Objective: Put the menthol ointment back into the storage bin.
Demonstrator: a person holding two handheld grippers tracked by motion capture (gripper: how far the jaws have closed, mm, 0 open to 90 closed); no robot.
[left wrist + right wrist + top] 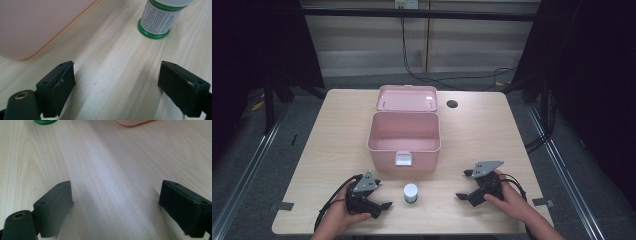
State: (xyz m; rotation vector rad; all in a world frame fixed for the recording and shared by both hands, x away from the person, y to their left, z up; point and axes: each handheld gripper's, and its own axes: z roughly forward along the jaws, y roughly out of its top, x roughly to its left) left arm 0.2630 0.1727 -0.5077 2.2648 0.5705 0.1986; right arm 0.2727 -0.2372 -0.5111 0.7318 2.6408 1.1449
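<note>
Light wood table, rounded corners, a dark round hole near its far edge right of centre.

Pink box at table centre, open. Its lid is thrown back and lies on the far side, inner face up. A white latch sits on the near wall. The high view looks into the box, and what it shows of the inside is bare. The left gripper view gives just the pink outer wall and a rounded lower corner; the right gripper view catches a sliver of pink at its top edge.

Left gripper, near left, held in a hand, jaws spread wide with nothing between them, bare wood in the gap.

Right gripper, near right, held in a hand, jaws likewise wide and empty.

Small bottle, upright on the table between the two grippers, just near of the box's latch. From above: white cap. The left gripper view adds a printed label and a green base. The right gripper view has the green base edge at top left.
</note>
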